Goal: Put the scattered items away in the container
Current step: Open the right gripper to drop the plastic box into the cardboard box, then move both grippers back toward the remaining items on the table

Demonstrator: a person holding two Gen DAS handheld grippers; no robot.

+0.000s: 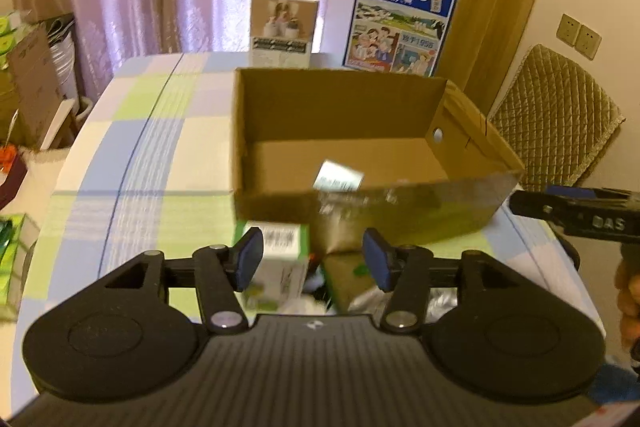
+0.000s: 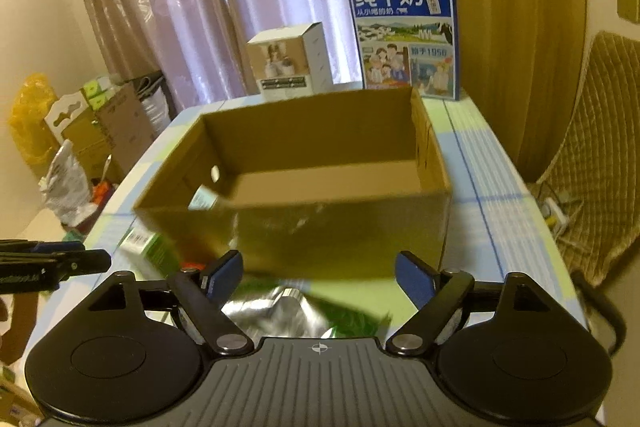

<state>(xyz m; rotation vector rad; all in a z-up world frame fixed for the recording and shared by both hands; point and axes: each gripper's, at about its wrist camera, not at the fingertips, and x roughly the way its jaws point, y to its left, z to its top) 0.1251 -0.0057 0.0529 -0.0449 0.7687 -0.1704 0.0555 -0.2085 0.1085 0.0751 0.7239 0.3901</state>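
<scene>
Your left hand-held gripper (image 1: 312,259) is released, its blue padded fingers (image 1: 249,257) spread with nothing pressed between them. Just beyond them a small white-and-green carton (image 1: 280,259) lies on the table (image 1: 120,155), close against the front wall of the cardboard box (image 1: 340,115).

Your right hand-held gripper (image 2: 318,277) also stands wide apart and grasps nothing. Below its fingers lies a crinkled silver foil packet (image 2: 276,311) with green printing, resting on the table's smooth checked cloth of pale green, blue and white.

The cardboard box is open-topped, plain brown corrugated board, rectangular, with a round hole punched in one side wall. A small blurred white item (image 1: 338,177) shows inside it, near the front wall.

Behind the box stand a white square carton (image 1: 285,23) and a tall blue milk carton (image 1: 400,19), both upright. A quilted chair back (image 1: 560,131) is off to the right.
</scene>
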